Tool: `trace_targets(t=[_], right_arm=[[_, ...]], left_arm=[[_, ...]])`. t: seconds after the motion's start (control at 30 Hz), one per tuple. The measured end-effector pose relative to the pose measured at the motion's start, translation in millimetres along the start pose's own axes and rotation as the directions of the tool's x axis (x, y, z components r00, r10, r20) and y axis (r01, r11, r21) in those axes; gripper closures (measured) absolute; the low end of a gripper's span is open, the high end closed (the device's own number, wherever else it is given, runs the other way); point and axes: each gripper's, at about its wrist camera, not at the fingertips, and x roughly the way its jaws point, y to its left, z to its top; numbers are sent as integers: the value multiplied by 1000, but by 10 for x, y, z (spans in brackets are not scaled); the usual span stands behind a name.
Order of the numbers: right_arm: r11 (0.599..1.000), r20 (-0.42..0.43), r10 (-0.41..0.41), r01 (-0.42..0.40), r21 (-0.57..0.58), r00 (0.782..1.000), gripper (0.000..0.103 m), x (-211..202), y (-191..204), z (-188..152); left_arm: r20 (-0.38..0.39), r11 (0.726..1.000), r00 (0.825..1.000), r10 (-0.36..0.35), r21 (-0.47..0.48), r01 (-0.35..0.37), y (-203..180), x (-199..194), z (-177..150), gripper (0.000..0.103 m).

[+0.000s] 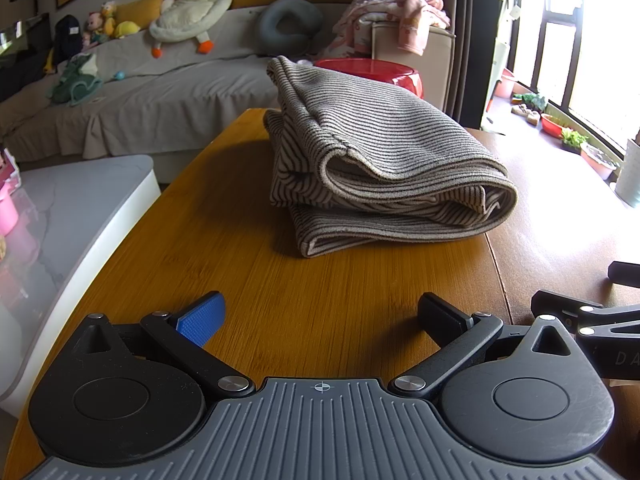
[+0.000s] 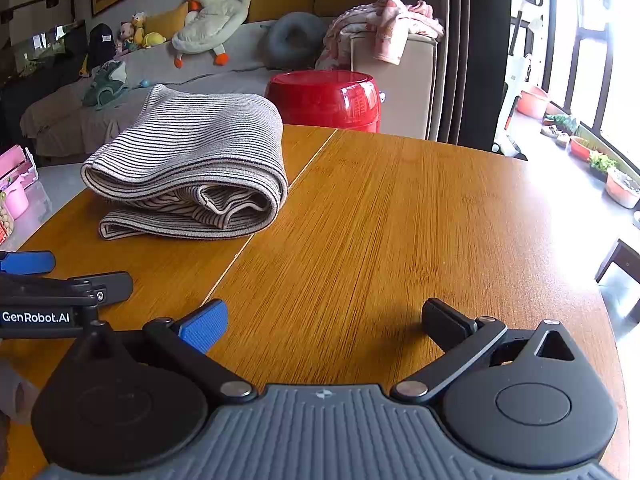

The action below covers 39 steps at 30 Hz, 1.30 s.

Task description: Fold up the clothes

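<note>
A striped beige-and-brown garment (image 1: 376,160) lies folded in a thick bundle on the wooden table (image 1: 248,288). My left gripper (image 1: 320,316) stands open low over the table, well short of the bundle, with nothing between its fingers. In the right wrist view the same folded garment (image 2: 192,168) sits at the left, beside the table's centre seam. My right gripper (image 2: 324,320) is open and holds nothing, over bare wood (image 2: 400,220) to the right of the bundle. The left gripper (image 2: 44,276) shows at the left edge of the right wrist view; part of the right gripper (image 1: 592,316) shows at the right edge of the left wrist view.
A red stool (image 2: 324,98) stands behind the table's far edge. Beyond are a grey sofa (image 1: 168,92) with plush toys and a pile of pink clothes (image 1: 392,16). A white low table (image 1: 72,208) sits to the left. Window and plant pots (image 2: 600,168) are at the right.
</note>
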Motion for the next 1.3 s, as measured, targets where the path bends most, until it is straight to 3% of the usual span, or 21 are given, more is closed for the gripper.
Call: trace_targets(t=[1.3], right_arm=[[1000, -3, -9, 9, -8, 1000, 0, 4, 5, 3]], left_arm=[[-8, 1000, 1000, 17, -13, -17, -5, -24, -10, 0]])
